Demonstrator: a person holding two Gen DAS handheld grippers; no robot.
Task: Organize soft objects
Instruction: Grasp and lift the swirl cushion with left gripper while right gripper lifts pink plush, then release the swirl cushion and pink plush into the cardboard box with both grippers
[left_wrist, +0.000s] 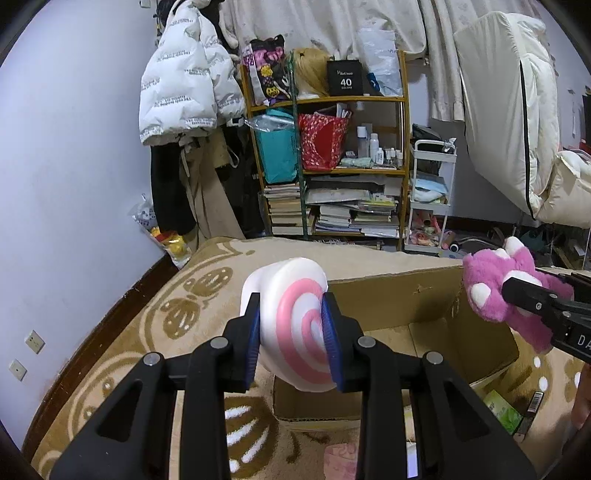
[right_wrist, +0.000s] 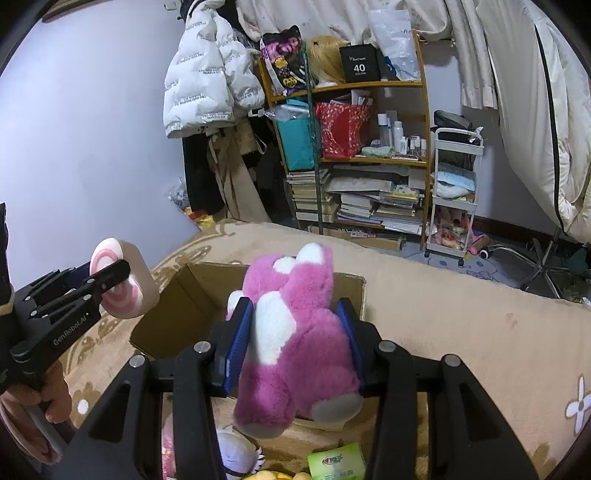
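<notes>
**Both tongs loaded, poised at the cardboard box**

The left tongs are closed part-way on a pink-and-white swirl cushion, the blue pads pressing into its sides so the foam bulges around them. The right tongs are likewise closed part-way on a magenta plush toy with white patches, gripped around its middle with the lower end dangling below the pads.

Both soft things are held in the air. The cushion hangs over the near-left corner of an open cardboard box; the plush toy hangs over the box's near side. The box sits on a beige patterned blanket.

This looks like the carrying-and-dropping step: each item is lifted and brought to the box, neither yet released. The next move would call for bringing each load over the box opening, lowering it, and spreading the pads wide enough for the squashed foam and fur to fall free.

The left tool is held roughly level, pointing forward, with the person's hand wrapped around its handle at the lower left of the right wrist view. The right tool reaches in from the right, angled slightly down toward the box. More plush items and a green packet lie near the front, just below the right tongs.
</notes>
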